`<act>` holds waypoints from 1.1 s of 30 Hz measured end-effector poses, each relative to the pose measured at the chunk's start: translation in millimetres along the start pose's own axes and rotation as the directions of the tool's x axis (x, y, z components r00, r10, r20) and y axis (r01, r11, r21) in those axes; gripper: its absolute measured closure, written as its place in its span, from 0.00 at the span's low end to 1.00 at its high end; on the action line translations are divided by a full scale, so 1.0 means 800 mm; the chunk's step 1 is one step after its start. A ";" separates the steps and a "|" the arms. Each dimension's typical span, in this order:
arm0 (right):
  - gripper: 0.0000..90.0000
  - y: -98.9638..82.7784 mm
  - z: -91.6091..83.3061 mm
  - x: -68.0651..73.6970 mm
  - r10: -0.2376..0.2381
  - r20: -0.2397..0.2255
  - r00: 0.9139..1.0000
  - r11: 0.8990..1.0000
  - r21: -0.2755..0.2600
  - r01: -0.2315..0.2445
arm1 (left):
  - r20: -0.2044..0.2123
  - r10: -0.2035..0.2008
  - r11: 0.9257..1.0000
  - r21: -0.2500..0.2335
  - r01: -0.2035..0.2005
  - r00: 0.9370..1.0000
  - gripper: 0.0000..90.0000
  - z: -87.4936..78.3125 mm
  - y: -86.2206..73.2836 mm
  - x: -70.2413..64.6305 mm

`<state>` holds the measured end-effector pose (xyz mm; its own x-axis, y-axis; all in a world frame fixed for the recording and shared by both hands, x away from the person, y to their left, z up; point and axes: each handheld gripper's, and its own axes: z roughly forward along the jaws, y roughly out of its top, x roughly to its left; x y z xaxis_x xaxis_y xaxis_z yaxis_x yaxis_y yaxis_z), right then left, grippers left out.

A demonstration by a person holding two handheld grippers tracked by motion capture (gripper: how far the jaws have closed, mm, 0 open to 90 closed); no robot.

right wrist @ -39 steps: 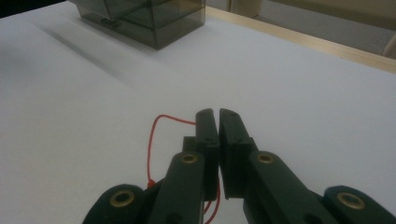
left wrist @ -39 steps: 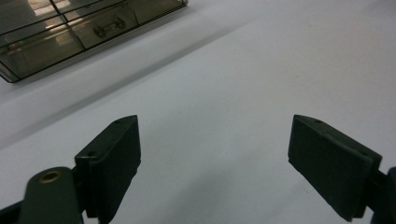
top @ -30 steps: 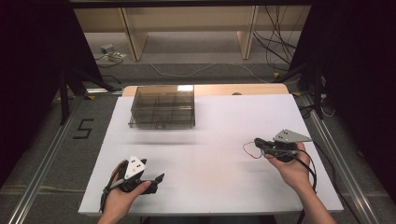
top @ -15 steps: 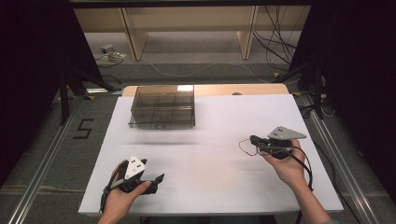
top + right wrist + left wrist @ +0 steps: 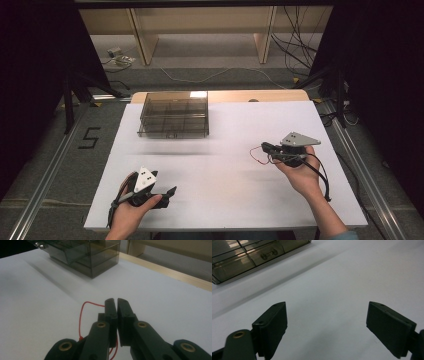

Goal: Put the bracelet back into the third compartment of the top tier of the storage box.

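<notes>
Smoky clear drawer box (image 5: 174,114) sits at far-left part of white bench (image 5: 225,200), well apart from both tongs. Lies ahead of left tongs (image 5: 167,192), ahead-left of right tongs (image 5: 263,148); left hand roughly in line. Long axis runs across bench; drawer front with small handle (image 5: 269,254) faces person. Left tongs gape wide, empty; right tongs closed, nothing clamped, red wire (image 5: 83,315) beside.

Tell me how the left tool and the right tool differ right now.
The left tool has its jaws spread wide with nothing between them; the right tool has its jaws shut. A thin red wire loops beside the right tool, none by the left. Both are hand-held over the white table.
</notes>
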<state>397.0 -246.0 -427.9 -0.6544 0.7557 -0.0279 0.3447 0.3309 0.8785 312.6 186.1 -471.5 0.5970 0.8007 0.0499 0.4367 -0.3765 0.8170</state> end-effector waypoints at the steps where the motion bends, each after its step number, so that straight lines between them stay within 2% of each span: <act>1: 0.97 0.001 0.001 0.000 0.000 -0.001 1.000 1.000 -0.001 0.000 | 0.000 0.000 1.000 0.000 0.000 1.000 0.19 0.000 0.000 0.000; 33: 0.97 0.039 0.039 0.020 -0.031 -0.042 0.999 0.999 -0.024 0.030 | 0.008 0.003 1.000 -0.001 -0.003 1.000 0.19 0.001 0.001 -0.001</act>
<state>418.1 -205.7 -416.3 -0.6926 0.7204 -0.0349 0.3085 0.3397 0.8885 312.8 184.8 -471.6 0.6036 0.7958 0.0482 0.4343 -0.3790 0.8172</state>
